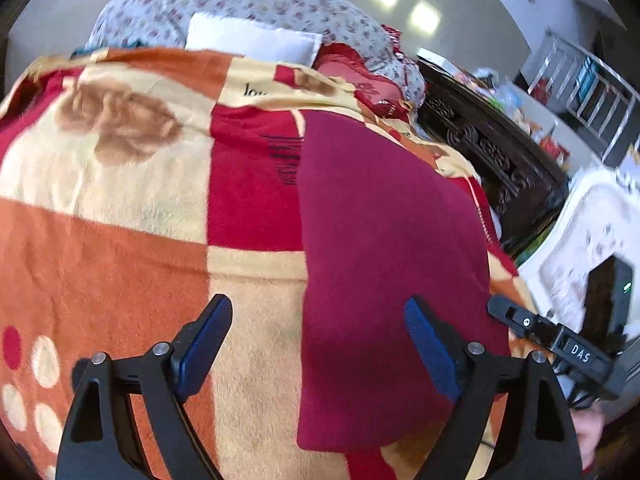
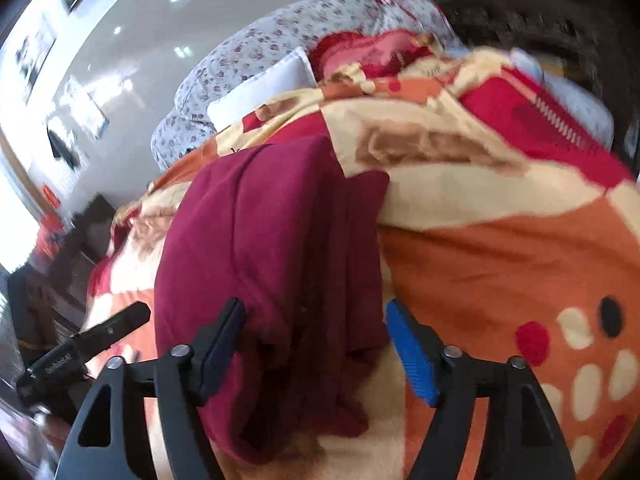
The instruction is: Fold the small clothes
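Observation:
A maroon garment [image 1: 384, 264] lies folded flat on the patterned blanket [image 1: 120, 200]. My left gripper [image 1: 318, 320] is open and empty, its jaws spread above the garment's near left edge. In the right wrist view the same maroon garment [image 2: 272, 240] shows folded layers with a rumpled near end. My right gripper [image 2: 316, 328] is open and straddles that near end without holding it. The right gripper [image 1: 560, 344] shows at the right edge of the left wrist view, and the left gripper [image 2: 92, 340] shows at the left edge of the right wrist view.
The blanket is orange, red and cream and covers a bed. A white pillow [image 1: 252, 40] and a floral quilt [image 1: 256, 0] lie at the far end. A dark carved wooden cabinet [image 1: 488, 148] stands beside the bed on the right.

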A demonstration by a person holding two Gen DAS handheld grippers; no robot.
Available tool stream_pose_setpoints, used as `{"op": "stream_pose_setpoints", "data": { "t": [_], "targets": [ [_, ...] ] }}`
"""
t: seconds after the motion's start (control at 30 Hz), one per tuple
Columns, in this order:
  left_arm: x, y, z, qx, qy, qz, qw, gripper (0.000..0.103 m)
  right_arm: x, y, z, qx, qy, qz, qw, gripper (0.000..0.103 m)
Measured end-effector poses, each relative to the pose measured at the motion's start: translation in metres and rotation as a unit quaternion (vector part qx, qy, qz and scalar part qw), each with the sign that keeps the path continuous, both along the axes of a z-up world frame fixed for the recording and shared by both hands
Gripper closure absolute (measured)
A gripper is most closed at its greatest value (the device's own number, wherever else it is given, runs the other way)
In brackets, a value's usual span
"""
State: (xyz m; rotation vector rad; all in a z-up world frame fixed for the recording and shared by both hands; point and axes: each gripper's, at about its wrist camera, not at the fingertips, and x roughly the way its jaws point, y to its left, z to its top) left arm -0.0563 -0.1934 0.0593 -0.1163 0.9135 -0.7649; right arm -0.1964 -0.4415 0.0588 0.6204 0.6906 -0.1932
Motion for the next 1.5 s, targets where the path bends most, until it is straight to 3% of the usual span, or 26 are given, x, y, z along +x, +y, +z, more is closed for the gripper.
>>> {"op": "stream_pose_setpoints", "data": {
  "t": [0.13,0.3,0.4,0.43,0.47,0.57,0.77,0.9,1.0,1.03,1.13,1.2,1.3,1.37,1.5],
  "targets": [
    [0.014,-0.008,-0.016,-0.028,0.039,-0.018,0.9987,0.016,0.014,-0.013,-0.011,0.022,-0.004,0.006,1.0,0.014],
    [0.019,-0.025,-0.03,-0.049,0.063,-0.041,0.9959,0.013,0.034,-0.025,-0.031,0.079,-0.013,0.027,0.996,0.015],
    [0.016,-0.036,-0.034,-0.039,0.068,-0.051,0.9956,0.016,0.033,-0.014,-0.023,0.05,-0.024,0.039,0.998,0.039],
    [0.012,-0.041,-0.03,-0.038,0.061,-0.067,0.9952,0.032,0.033,-0.01,-0.018,0.035,-0.026,0.044,0.998,0.049],
    [0.009,-0.043,-0.027,-0.029,0.053,-0.072,0.9956,0.032,0.031,-0.005,-0.011,0.014,-0.022,0.043,0.999,0.056],
    [-0.004,-0.041,-0.01,-0.019,0.029,-0.077,0.9964,0.046,0.024,0.007,0.006,-0.008,-0.026,0.047,0.999,0.061],
    [-0.035,0.005,0.034,-0.032,0.017,-0.073,0.9967,0.049,0.003,0.053,0.046,-0.018,-0.048,0.096,0.994,0.062],
    [-0.064,0.046,0.049,-0.009,0.004,-0.054,0.9985,0.049,-0.013,0.09,0.053,-0.017,-0.048,0.13,0.99,0.061],
    [-0.084,0.075,0.04,0.014,0.001,-0.037,0.9992,0.049,-0.019,0.117,0.042,-0.014,-0.032,0.155,0.987,0.06],
    [-0.089,0.083,0.03,0.025,0.007,-0.031,0.9992,0.049,-0.019,0.121,0.035,-0.014,-0.021,0.155,0.988,0.054],
    [-0.092,0.088,0.003,0.061,0.026,-0.022,0.9975,0.048,-0.023,0.12,0.009,-0.01,0.04,0.122,0.992,0.052],
    [-0.093,0.092,-0.012,0.085,0.026,-0.008,0.996,0.045,-0.039,0.113,0.016,-0.043,0.039,0.084,0.995,0.051],
    [-0.099,0.103,-0.002,0.071,0.0,0.014,0.9974,0.045,-0.05,0.106,0.036,-0.015,-0.002,0.089,0.996,0.051],
    [-0.103,0.105,0.011,0.066,-0.034,0.025,0.9969,0.043,-0.044,0.113,0.044,-0.025,-0.008,0.101,0.995,0.051],
    [-0.105,0.095,0.015,0.085,-0.061,0.019,0.9944,0.041,-0.001,0.132,0.025,-0.067,0.039,0.123,0.989,0.053]
  ]
}}
